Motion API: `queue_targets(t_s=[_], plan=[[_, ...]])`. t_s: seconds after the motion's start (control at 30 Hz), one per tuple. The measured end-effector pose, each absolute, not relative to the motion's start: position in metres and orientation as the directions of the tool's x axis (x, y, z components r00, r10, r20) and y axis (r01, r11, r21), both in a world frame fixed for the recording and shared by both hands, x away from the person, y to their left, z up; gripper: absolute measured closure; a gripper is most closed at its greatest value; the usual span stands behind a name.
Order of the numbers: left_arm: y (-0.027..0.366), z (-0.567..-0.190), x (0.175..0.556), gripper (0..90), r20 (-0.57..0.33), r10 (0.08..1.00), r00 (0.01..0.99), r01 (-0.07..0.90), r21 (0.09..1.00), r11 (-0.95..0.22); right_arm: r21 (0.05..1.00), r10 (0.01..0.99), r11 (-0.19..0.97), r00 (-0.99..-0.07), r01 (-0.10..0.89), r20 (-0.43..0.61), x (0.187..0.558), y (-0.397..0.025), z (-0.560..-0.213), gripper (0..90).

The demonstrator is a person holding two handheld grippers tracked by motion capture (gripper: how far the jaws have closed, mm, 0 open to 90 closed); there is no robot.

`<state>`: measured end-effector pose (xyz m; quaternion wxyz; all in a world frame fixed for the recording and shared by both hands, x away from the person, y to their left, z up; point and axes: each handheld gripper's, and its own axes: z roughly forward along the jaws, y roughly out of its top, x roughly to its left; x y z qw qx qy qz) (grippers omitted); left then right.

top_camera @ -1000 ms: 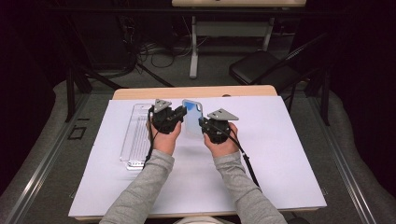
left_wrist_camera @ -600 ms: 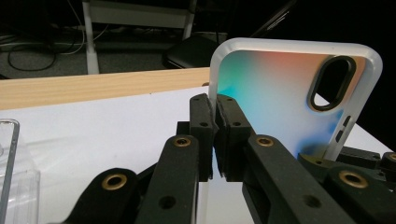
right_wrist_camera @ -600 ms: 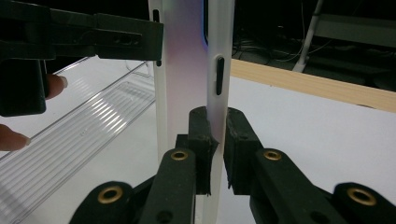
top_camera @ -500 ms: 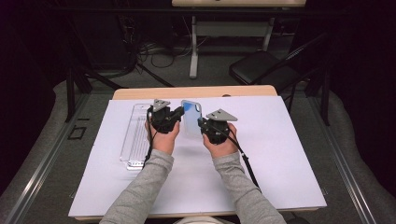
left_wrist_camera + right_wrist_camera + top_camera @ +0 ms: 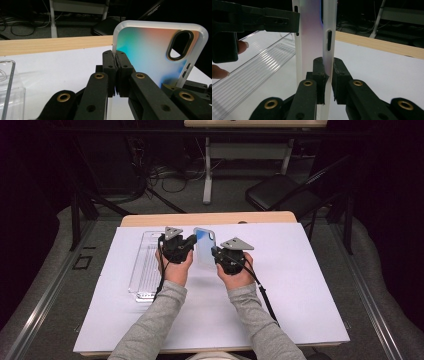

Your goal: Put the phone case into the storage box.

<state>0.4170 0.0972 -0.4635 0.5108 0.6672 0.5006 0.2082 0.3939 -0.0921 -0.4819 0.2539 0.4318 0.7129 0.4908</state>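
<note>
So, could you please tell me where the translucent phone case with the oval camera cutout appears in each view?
High view: the translucent phone case stands centre, between the left tool and right tool.
Left gripper view: upper right, its edge pinched in the jaws.
Right gripper view: edge-on, centre.
Shared landmark: the clear ribbed plastic tray, on the case's left.

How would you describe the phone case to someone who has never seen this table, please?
On the white sheet covering the table, look between the two hands at its middle. The phone case is held upright there, pinched at its edges by the left tongs and right tongs. Unlike the clear ribbed tray lying flat to its left, it has a frosted rim and rainbow-tinted back.
</note>
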Motion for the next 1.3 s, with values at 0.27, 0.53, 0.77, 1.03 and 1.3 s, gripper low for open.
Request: queue_targets(t_s=[0.27,0.53,0.77,1.03,1.3], plan=[[0.091,-0.465,0.415,88.1,-0.214,0.902,0.375,0.444,0.895,0.028,0.918,0.867,0.140,-0.494,0.371,0.067,0.395,-0.091,-0.483,82.4],[0.086,-0.466,0.414,88.3,-0.193,0.919,0.343,0.436,0.900,0.026,0.918,0.871,0.133,-0.486,0.374,0.072,0.395,-0.089,-0.485,82.4],[0.084,-0.465,0.414,88.3,-0.197,0.923,0.329,0.432,0.901,0.038,0.920,0.872,0.131,-0.484,0.370,0.071,0.395,-0.089,-0.485,82.5],[0.083,-0.464,0.413,88.4,-0.191,0.926,0.327,0.426,0.904,0.037,0.921,0.874,0.127,-0.481,0.368,0.071,0.394,-0.090,-0.483,82.4],[0.082,-0.463,0.413,88.5,-0.188,0.926,0.328,0.425,0.905,0.033,0.923,0.873,0.129,-0.484,0.363,0.068,0.394,-0.091,-0.483,82.3]])
